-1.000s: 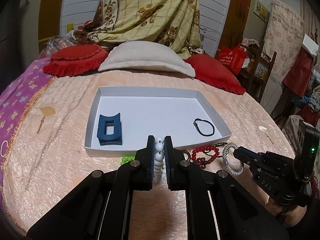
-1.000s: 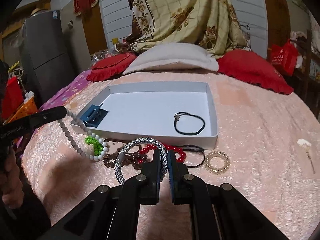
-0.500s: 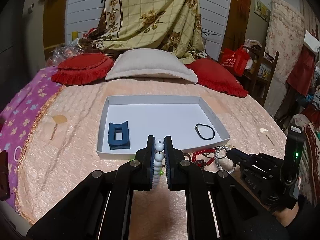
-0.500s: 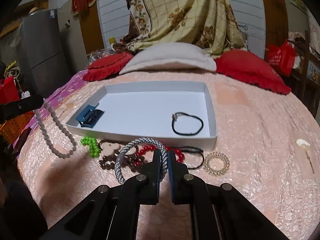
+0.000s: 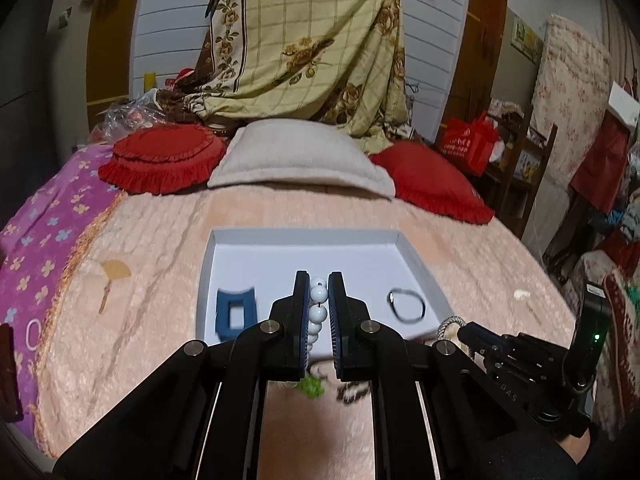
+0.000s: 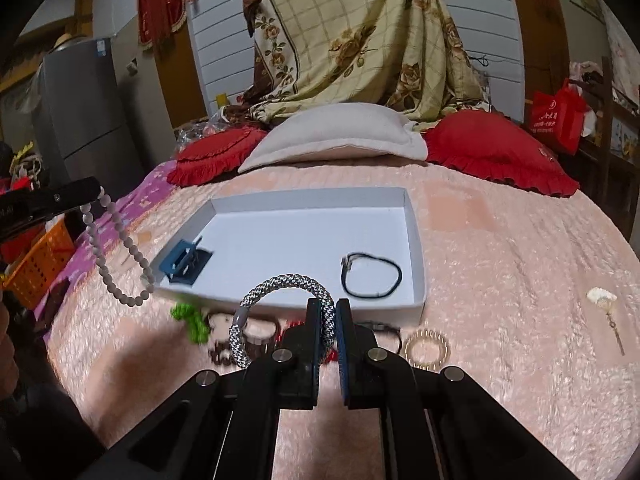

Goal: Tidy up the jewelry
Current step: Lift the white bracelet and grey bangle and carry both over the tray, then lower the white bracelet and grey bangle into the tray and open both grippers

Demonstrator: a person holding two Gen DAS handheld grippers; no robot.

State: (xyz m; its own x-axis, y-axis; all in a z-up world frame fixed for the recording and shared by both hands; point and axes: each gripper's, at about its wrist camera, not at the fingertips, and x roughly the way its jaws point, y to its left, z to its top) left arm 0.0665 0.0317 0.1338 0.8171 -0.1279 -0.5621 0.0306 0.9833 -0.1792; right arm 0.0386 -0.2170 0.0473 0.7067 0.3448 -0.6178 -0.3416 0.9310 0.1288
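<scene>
A white shallow box (image 5: 304,236) (image 6: 416,264) lies on the peach bedspread, holding a blue hair clip (image 5: 235,314) (image 6: 185,263) and a black cord bracelet (image 5: 406,306) (image 6: 372,276). My left gripper (image 5: 319,280) is shut on a white bead necklace (image 5: 319,293), which in the right wrist view hangs as a long loop (image 6: 116,256) left of the box. My right gripper (image 6: 329,306) is shut on a silver-and-black braided bracelet (image 6: 280,284), lifted just before the box's near wall. Green beads (image 6: 188,316), brown, red and a gold bracelet (image 6: 426,348) lie on the bedspread below.
Red cushions (image 5: 160,160) and a beige pillow (image 5: 296,156) lie at the far end of the bed. A hairpin with a cream flower (image 6: 604,304) rests right of the box, a yellow fan-shaped pin (image 5: 114,272) left of it. An orange basket (image 6: 36,264) stands beside the bed.
My left gripper has risen with the bead necklace, lifting its loop off the bedspread so it hangs free. The right gripper has hardly moved and still holds the braided bracelet.
</scene>
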